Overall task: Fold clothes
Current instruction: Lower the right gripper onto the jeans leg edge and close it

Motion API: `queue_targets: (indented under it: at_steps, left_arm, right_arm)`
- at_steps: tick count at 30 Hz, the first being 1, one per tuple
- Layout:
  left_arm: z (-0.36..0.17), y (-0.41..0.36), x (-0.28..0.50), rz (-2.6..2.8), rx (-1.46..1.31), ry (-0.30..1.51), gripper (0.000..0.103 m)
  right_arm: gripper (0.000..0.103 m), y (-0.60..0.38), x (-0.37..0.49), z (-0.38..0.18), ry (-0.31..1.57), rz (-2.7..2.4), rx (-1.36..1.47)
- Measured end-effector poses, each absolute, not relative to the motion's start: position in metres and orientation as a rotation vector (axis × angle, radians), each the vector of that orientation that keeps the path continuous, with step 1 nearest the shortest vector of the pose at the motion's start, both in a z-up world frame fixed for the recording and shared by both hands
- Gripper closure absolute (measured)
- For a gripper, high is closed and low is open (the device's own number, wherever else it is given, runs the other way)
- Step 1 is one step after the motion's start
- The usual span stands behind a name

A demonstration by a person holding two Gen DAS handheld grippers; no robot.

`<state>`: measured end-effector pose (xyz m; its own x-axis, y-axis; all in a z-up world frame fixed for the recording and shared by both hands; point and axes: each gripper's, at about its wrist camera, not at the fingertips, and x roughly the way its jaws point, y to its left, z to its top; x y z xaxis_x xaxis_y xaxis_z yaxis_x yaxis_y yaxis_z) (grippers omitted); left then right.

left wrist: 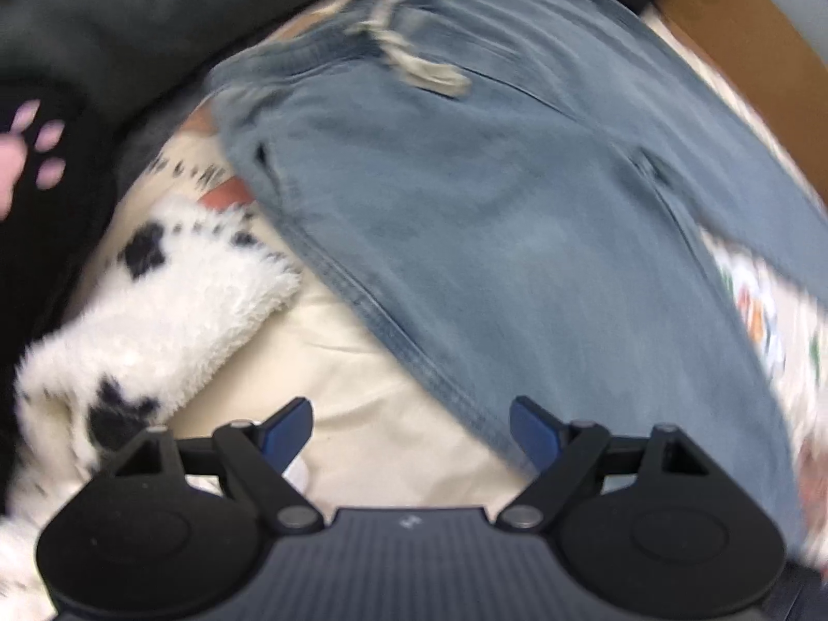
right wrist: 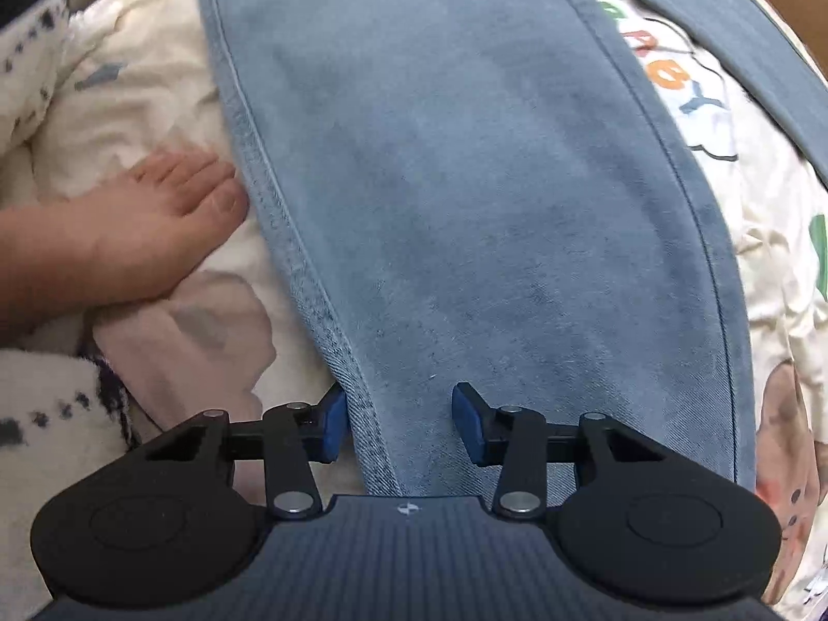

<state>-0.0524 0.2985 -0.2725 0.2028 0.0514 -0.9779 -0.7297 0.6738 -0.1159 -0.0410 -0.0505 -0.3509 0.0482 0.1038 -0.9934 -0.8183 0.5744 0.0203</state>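
Right wrist: jeans (right wrist: 466, 207) seemingly between fingers (right wrist: 468, 427).

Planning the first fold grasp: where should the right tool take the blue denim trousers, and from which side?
Judging by the right wrist view, grip the stitched side seam of the blue denim trousers near the leg end. The open right tool already straddles that edge above the cream printed bedding; the left tool is open too. Come in low from the near side: the leg lies flat and the hem is thick.
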Motion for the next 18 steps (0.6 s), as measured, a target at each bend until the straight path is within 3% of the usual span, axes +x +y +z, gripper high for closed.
queue_targets:
  at_steps: [2, 6, 8, 10, 12, 18]
  left_arm:
    - [-0.28, 0.307, -0.052, 0.62, -0.7, 1.248, 0.018]
    - [-0.291, 0.324, -0.05, 0.641, -0.753, 1.223, 0.022]
    - [-0.296, 0.335, -0.053, 0.657, -0.801, 1.196, 0.026]
    - [-0.302, 0.346, -0.056, 0.686, -0.842, 1.178, 0.038]
    - [-0.31, 0.352, -0.057, 0.704, -0.875, 1.178, 0.041]
    - [-0.332, 0.352, -0.054, 0.713, -0.969, 1.156, 0.042]
  right_arm:
    - [0.054, -0.055, -0.037, -0.351, 1.367, 0.777, -0.641]
    - [0.075, -0.069, -0.02, -0.347, 1.431, 0.724, -0.492]
    - [0.08, -0.08, -0.008, -0.345, 1.471, 0.686, -0.387]
    - [0.086, -0.088, 0.0, -0.343, 1.491, 0.663, -0.318]
    - [0.093, -0.092, 0.003, -0.341, 1.499, 0.653, -0.284]
    - [0.095, -0.097, 0.005, -0.336, 1.501, 0.645, -0.257]
